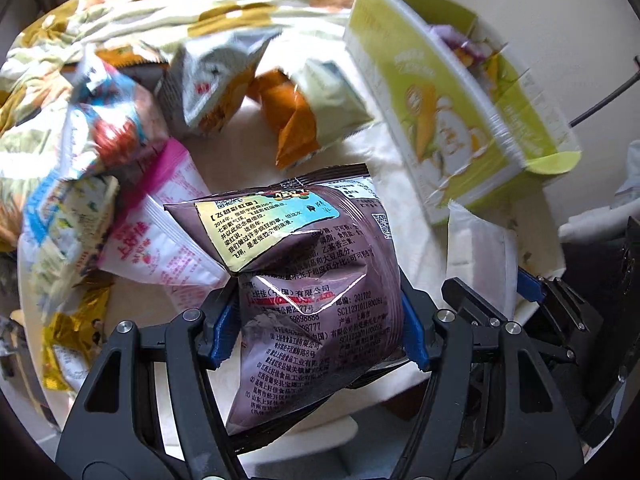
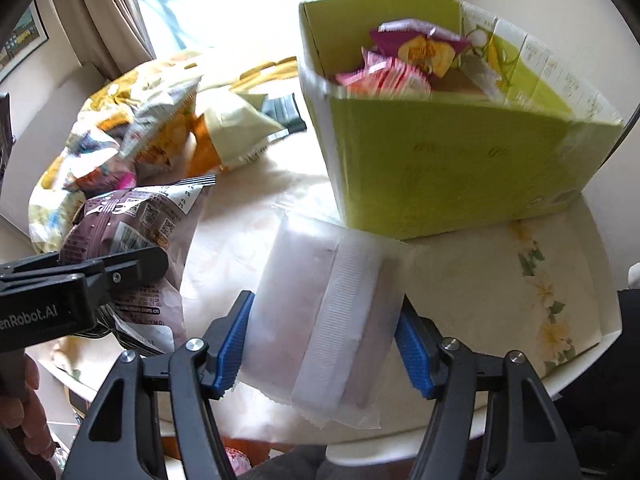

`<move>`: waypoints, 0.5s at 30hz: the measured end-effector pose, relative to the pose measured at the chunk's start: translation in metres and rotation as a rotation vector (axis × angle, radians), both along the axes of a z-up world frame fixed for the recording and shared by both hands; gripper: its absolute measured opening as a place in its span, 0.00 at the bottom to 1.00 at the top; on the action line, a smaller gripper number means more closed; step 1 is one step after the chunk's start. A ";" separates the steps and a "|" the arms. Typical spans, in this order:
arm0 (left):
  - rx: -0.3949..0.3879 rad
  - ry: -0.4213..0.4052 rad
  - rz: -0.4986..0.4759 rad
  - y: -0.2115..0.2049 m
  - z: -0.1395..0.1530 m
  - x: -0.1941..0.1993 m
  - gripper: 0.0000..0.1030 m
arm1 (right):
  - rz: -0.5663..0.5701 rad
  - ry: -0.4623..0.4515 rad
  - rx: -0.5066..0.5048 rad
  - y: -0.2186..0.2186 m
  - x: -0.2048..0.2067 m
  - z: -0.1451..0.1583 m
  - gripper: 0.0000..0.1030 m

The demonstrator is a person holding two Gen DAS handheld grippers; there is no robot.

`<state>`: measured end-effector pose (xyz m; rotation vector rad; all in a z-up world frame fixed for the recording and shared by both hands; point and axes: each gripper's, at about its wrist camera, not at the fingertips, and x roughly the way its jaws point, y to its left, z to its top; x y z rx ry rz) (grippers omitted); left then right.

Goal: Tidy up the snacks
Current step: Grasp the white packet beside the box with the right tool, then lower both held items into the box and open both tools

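Observation:
My left gripper [image 1: 316, 332] is shut on a purple-brown snack bag [image 1: 308, 264] and holds it above the round table; the bag also shows at the left of the right wrist view [image 2: 132, 236]. My right gripper [image 2: 324, 344] is shut on a white translucent packet [image 2: 320, 312], just in front of the green cardboard box [image 2: 440, 168]. The packet [image 1: 476, 256] and the box [image 1: 448, 112] also show in the left wrist view. The box holds pink and purple snack packs [image 2: 400, 60].
A pile of snack bags [image 1: 120, 152] lies on the left of the table, with orange and pale bags [image 1: 312, 116] further back. A flowered cloth [image 1: 160, 12] lies behind them. The pale tabletop [image 2: 500, 272] ends close at the right. A curtained window is beyond.

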<state>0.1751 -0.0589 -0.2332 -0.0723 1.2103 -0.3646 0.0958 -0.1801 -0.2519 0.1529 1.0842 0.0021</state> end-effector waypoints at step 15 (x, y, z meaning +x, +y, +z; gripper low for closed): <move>-0.102 -0.196 -0.015 -0.036 0.126 0.014 0.61 | -0.005 -0.182 0.027 -0.077 -0.006 0.132 0.60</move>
